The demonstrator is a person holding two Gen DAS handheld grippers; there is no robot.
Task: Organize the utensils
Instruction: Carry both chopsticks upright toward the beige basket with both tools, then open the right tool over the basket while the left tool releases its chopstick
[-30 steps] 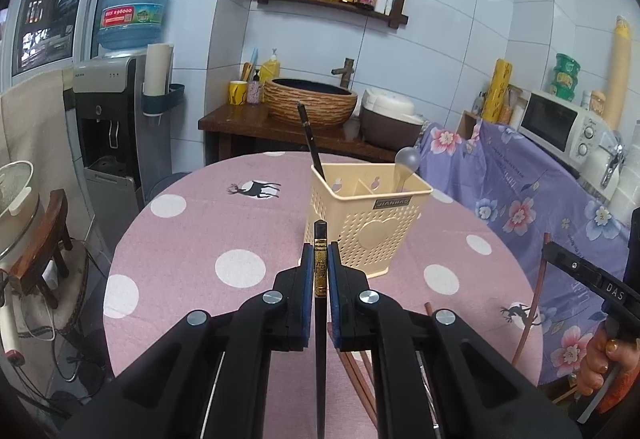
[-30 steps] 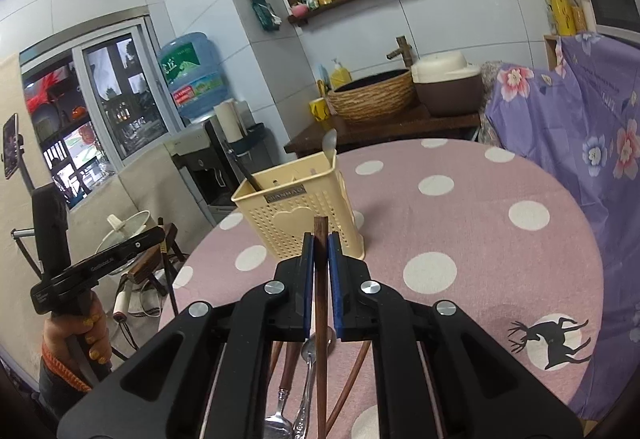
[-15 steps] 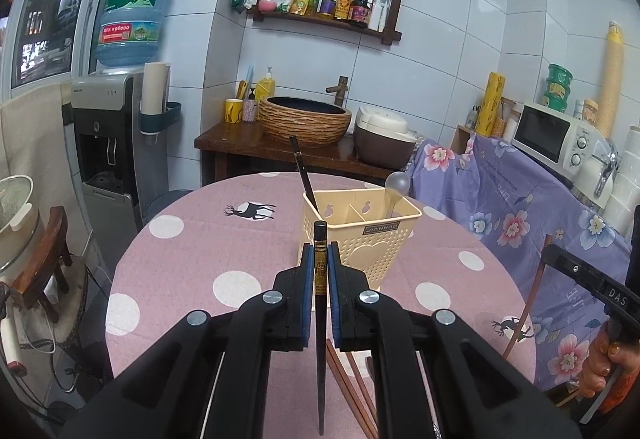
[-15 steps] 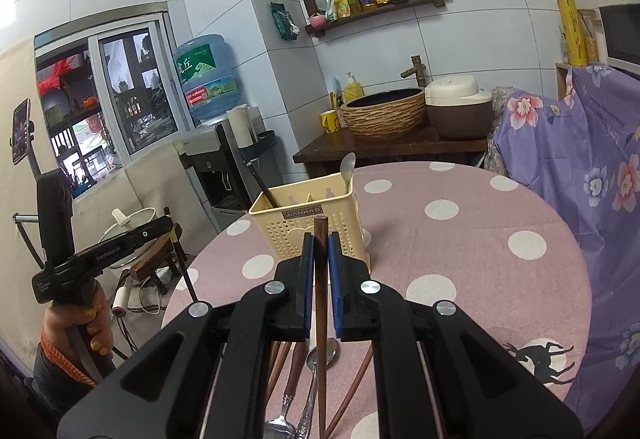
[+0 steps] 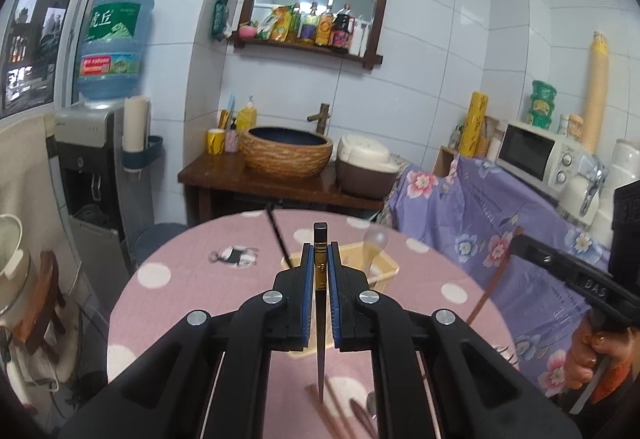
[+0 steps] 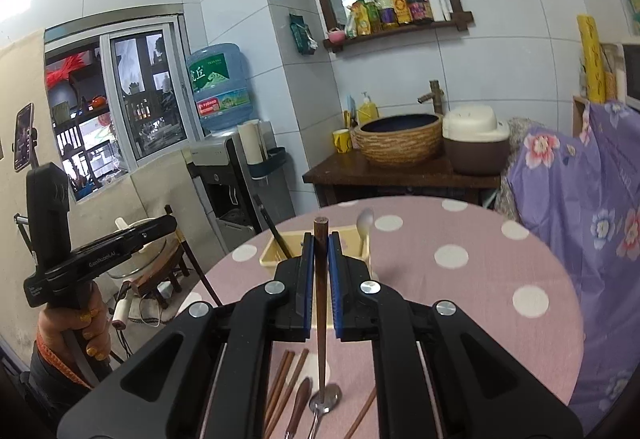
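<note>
Left gripper (image 5: 320, 259) tipped slightly downward, clamped on a black chopstick (image 5: 320, 323) hanging tip-down. Right gripper (image 6: 321, 251) angled alike, pinching a brown chopstick (image 6: 321, 319). Both poised above a round table (image 6: 460, 279) in pink polka-dot cloth, cream utensil basket (image 6: 276, 253) just beyond, loose chopsticks and spoons (image 6: 298, 399) below

Beyond the black, blue-padded left gripper (image 5: 320, 271) spreads a pink tablecloth (image 5: 180, 291) with white polka dots and a deer print. Between its pads stands a black chopstick (image 5: 320, 303) with a gold band; ahead is a cream-yellow utensil basket (image 5: 384, 267). The right gripper (image 6: 321, 275) pinches a brown wooden chopstick (image 6: 321, 299), and to its right hangs a purple floral cloth (image 6: 580, 207).
</note>
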